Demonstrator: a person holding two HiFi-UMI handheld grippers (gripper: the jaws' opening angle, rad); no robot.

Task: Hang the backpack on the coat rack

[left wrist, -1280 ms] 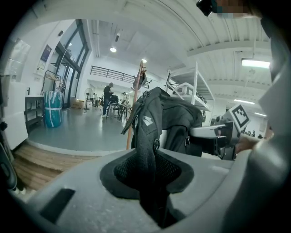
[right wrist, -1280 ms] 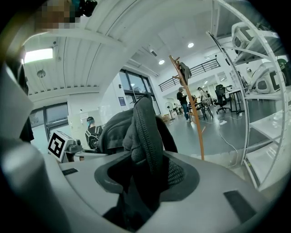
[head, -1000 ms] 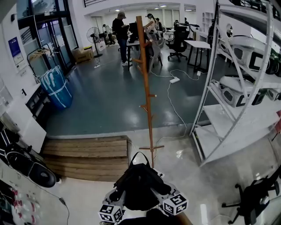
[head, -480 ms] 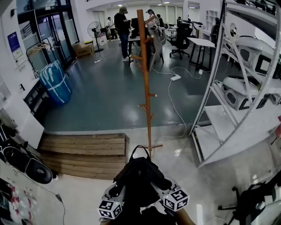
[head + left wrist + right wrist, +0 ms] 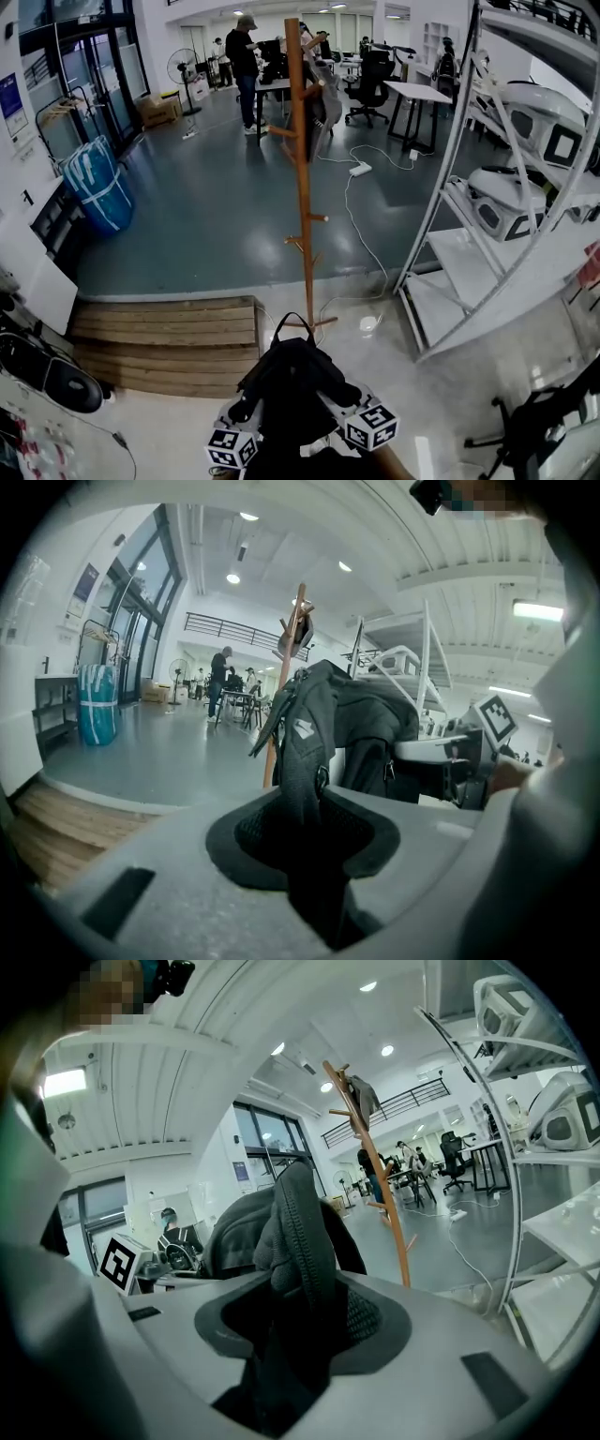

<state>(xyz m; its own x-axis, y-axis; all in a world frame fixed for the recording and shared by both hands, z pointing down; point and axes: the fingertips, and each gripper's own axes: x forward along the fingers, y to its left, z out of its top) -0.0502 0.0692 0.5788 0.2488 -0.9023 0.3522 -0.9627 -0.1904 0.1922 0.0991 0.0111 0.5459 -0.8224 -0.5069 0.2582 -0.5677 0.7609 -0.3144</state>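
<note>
Left tongs [image 5: 314, 850] are clamped on a black strap of the backpack [image 5: 295, 389], and the bag sits low in the middle, held up between both tools above the glossy floor [image 5: 394, 375]. Right tongs [image 5: 286, 1335] bite down on a zippered fold of the same bag. Dead ahead stands the wooden coat rack [image 5: 302, 178], well apart from the bag. White shelving [image 5: 441, 187] stands at right.

Office-lab space: desks [image 5: 424, 92], swivel chairs [image 5: 367, 90], metal equipment shelving [image 5: 472, 251].
</note>
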